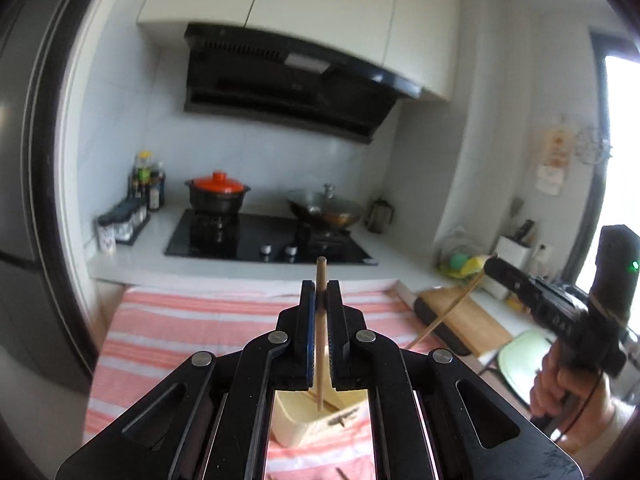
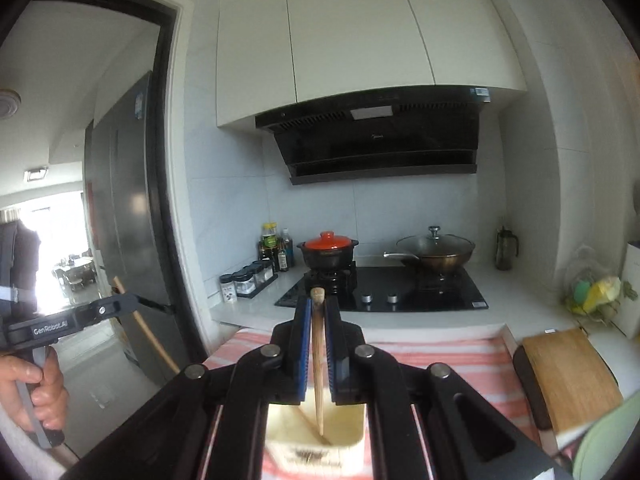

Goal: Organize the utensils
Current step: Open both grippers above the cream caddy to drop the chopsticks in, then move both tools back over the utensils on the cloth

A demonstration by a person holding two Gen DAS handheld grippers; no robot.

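Observation:
My left gripper (image 1: 321,286) is shut on a wooden chopstick (image 1: 320,332) held upright, its lower tip inside a cream utensil holder (image 1: 308,420) on the striped cloth. My right gripper (image 2: 317,302) is shut on another wooden chopstick (image 2: 318,364), its lower tip in the same cream holder (image 2: 344,428). The right gripper also shows in the left wrist view (image 1: 494,266), holding its chopstick (image 1: 444,312) at a slant. The left gripper shows in the right wrist view (image 2: 128,300) with its chopstick (image 2: 148,334).
A pink-and-white striped cloth (image 1: 180,340) covers the counter. Behind it is a black hob (image 1: 256,240) with a red-lidded pot (image 1: 218,194) and a lidded wok (image 1: 326,210). A wooden cutting board (image 2: 572,376) lies at the right. Spice jars (image 2: 248,280) stand at the left.

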